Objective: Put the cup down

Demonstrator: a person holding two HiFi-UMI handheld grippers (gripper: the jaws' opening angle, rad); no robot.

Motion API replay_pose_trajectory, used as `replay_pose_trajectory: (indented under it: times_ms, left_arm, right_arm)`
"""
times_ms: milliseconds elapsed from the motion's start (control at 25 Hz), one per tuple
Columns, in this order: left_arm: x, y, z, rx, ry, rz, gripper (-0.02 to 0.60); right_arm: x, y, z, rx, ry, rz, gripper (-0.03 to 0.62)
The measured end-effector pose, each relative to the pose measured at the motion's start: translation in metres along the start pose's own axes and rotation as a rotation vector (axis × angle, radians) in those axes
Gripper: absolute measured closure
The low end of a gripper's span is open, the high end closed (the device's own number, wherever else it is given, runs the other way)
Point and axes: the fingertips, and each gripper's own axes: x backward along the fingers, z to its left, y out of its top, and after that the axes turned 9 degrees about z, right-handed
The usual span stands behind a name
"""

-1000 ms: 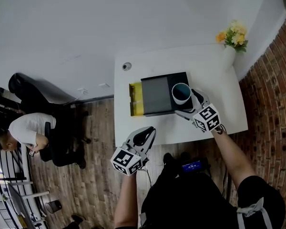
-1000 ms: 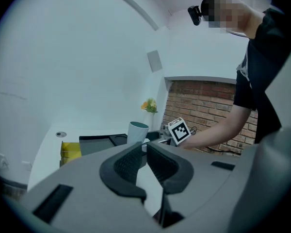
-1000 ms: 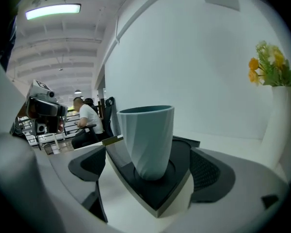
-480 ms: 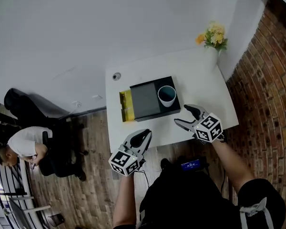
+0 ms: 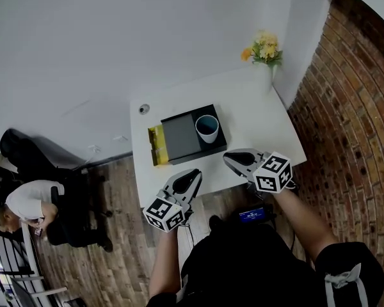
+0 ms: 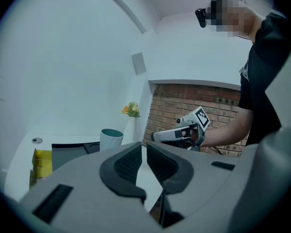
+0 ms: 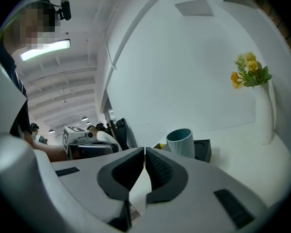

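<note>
The cup (image 5: pixel 207 128) stands upright on the right end of the black tray (image 5: pixel 179 139), which lies on the white surface (image 5: pixel 262 117). The right gripper (image 5: pixel 228 159) hangs near of the cup, apart from it. Its fingers have just been closing and now meet on nothing. The left gripper (image 5: pixel 194 174), by the surface's near edge, has its fingers pressed together, empty.

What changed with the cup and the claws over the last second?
The right claw let go of the cup and drew back toward the person. Its jaws have just been closing, with nothing between them. The cup stays upright on the dark tray; the left claw stays shut and empty.
</note>
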Motion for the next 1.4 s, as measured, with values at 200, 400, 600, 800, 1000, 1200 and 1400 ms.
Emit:
replay_pose_trajectory:
  times_ms: [200, 400, 600, 800, 1000, 1200, 1400]
  left_arm:
    - [-0.003, 0.006, -0.011, 0.019, -0.019, -0.03, 0.558]
    - [-0.002, 0.005, -0.019, 0.038, -0.024, -0.042, 0.558]
    - [0.0, 0.007, -0.021, 0.04, -0.03, -0.058, 0.558]
    - [0.001, 0.008, -0.019, 0.041, -0.034, -0.053, 0.558]
    - [0.002, 0.006, -0.017, 0.043, -0.037, -0.052, 0.558]
    - [0.002, 0.007, -0.017, 0.042, -0.042, -0.049, 0.558]
    - [0.002, 0.006, -0.015, 0.044, -0.042, -0.048, 0.56]
  right_arm:
    - [0.007, 0.005, 0.016, -0.037, 0.019, -0.024, 0.58]
    - [0.007, 0.0, 0.022, -0.044, 0.016, -0.03, 0.582]
    - [0.001, -0.001, 0.027, -0.02, 0.028, -0.015, 0.582]
    - [-0.004, 0.001, 0.026, -0.018, 0.025, -0.012, 0.582]
    - [-0.008, 0.0, 0.028, 0.001, 0.024, -0.002, 0.582]
    - [-0.01, 0.002, 0.03, 0.009, 0.033, 0.002, 0.582]
    - [-0.012, 0.001, 0.028, 0.012, 0.028, 0.007, 0.582]
